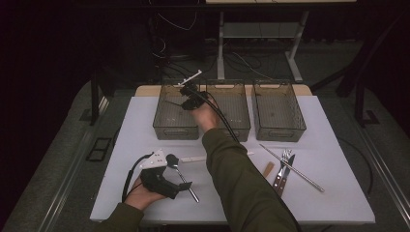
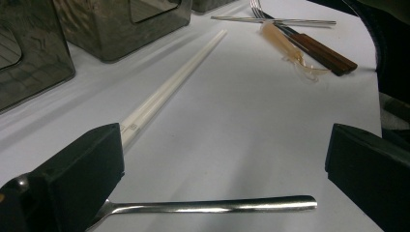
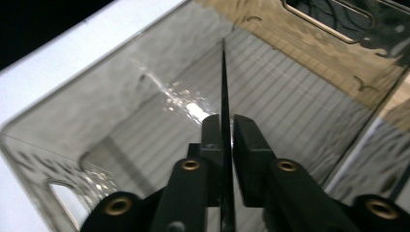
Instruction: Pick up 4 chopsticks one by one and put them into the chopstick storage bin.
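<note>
Right gripper (image 3: pixel 226 128) over left bin (image 1: pixel 176 110), thin black stick (image 3: pixel 224 87) in fingers.
Fingers nearly shut, stick between them, pads right against it; stick points down into that bin, the leftmost of three on the table (image 1: pixel 333 193). Left gripper (image 2: pixel 217 164) sits near the table's front edge, well short of the bin; fingers wide open, holding nothing, spoon (image 2: pixel 212 206) handle lying across the gap, white chopstick (image 2: pixel 171 87) just beyond.

Right gripper (image 1: pixel 189 96) over left bin (image 1: pixel 176 126)
</note>
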The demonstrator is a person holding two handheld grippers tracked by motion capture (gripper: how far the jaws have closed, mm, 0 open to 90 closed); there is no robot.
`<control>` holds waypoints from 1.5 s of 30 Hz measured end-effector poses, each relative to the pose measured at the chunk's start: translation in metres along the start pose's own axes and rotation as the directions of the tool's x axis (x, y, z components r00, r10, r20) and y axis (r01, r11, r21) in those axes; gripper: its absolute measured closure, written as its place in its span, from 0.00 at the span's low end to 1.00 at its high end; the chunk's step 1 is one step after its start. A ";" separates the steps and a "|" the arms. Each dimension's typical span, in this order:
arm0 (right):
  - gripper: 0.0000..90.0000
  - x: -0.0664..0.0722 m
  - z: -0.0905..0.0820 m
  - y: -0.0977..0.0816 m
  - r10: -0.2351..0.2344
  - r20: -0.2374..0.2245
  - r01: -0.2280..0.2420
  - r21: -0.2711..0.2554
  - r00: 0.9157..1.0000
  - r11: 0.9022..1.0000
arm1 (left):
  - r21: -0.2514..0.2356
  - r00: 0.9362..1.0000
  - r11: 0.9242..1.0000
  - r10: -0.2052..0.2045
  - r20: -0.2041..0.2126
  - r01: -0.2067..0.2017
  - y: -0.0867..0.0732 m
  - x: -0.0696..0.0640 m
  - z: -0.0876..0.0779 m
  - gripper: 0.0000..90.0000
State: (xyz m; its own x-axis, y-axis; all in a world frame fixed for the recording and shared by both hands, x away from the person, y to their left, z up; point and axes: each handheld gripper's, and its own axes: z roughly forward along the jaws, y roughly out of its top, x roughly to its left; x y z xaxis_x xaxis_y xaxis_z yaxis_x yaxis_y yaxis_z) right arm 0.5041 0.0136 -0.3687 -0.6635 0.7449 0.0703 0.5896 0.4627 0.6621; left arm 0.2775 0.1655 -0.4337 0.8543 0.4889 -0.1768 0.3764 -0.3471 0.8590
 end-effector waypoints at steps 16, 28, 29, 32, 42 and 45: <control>0.45 -0.016 -0.047 -0.016 -0.031 -0.080 0.024 -0.083 0.996 0.996 | 0.009 1.000 1.000 0.011 -0.004 -0.011 -0.001 0.001 0.001 0.00; 0.33 -0.032 -0.095 -0.059 -0.083 -0.112 0.069 -0.125 0.990 0.990 | 0.036 1.000 0.999 0.020 0.000 -0.020 -0.001 0.000 0.004 0.00; 0.32 -0.034 -0.098 -0.063 -0.083 -0.113 0.068 -0.124 0.990 0.990 | 0.039 1.000 0.999 0.023 -0.002 -0.023 -0.001 0.000 0.005 0.00; 0.29 -0.040 -0.108 -0.075 -0.078 -0.106 0.065 -0.123 0.991 0.990 | 0.042 1.000 0.999 0.019 -0.004 -0.019 -0.002 -0.001 0.005 0.00; 0.19 -0.063 -0.145 -0.116 -0.070 -0.066 0.058 -0.162 0.995 0.985 | 0.052 1.000 0.998 0.021 -0.011 -0.020 -0.003 0.000 0.006 0.00; 0.19 -0.070 -0.155 -0.128 -0.063 -0.063 0.051 -0.174 0.996 0.983 | 0.045 1.000 0.999 0.018 -0.011 -0.018 -0.003 0.000 0.006 0.00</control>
State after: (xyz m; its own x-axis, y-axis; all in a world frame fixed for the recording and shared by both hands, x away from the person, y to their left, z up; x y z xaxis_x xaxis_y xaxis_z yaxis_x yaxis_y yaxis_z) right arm 0.4032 -0.1726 -0.3428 -0.7267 0.6828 0.0754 0.4658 0.4091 0.7847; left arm 0.2786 0.1618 -0.4395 0.8570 0.4911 -0.1560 0.3771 -0.3913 0.8394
